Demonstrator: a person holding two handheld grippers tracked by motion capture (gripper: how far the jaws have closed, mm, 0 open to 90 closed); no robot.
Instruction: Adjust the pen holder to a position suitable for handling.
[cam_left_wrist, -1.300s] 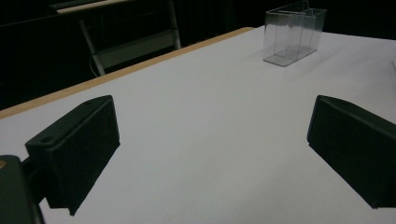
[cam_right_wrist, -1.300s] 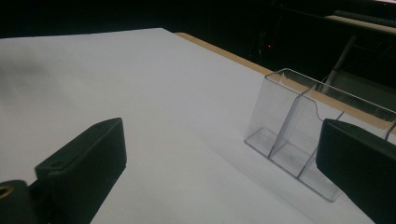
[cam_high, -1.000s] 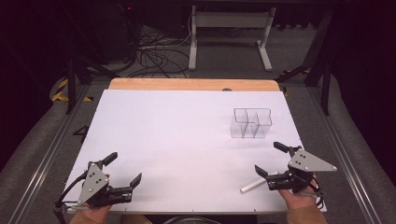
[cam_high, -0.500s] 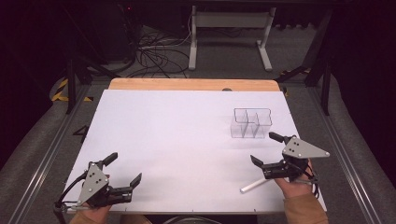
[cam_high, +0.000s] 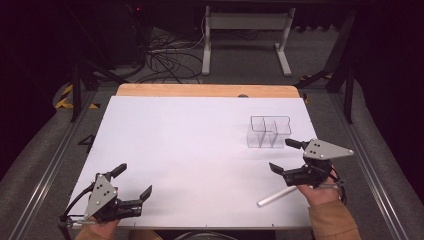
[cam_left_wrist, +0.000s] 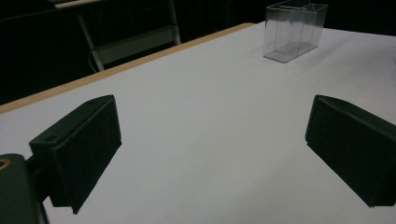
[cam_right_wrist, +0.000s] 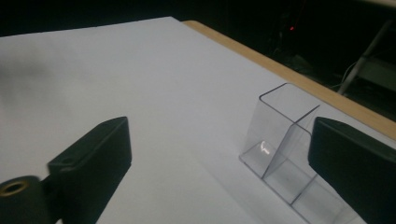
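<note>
A: Status?

B: Right gripper (cam_high: 289, 156) sits just in front of the clear bin (cam_high: 269, 131), jaws wide apart and holding nothing. They've just been closing a little, with nothing between them. Left gripper (cam_high: 134, 181) is parked at the near left corner of the table (cam_high: 200, 145), jaws spread, also empty.

A: Where's the stick?

B: White stick (cam_high: 276, 196) lies flat on the table, just below my right hand, near the front edge. Not touched by either jaw.

A: Risks?

B: Three. In the right gripper view my far jaw already overlaps the bin (cam_right_wrist: 285, 154) wall; I can't tell if they touch. Swing that way and I judge the bin slides or tips, since it looks light. Second, the stick is thin and round. Pinch it off-centre and it likely rolls away, maybe off the front edge. Third, my cable trails near the stick and could drag it.

A: Plan?

B: Back away from the bin first, then come at the stick from above.
</note>
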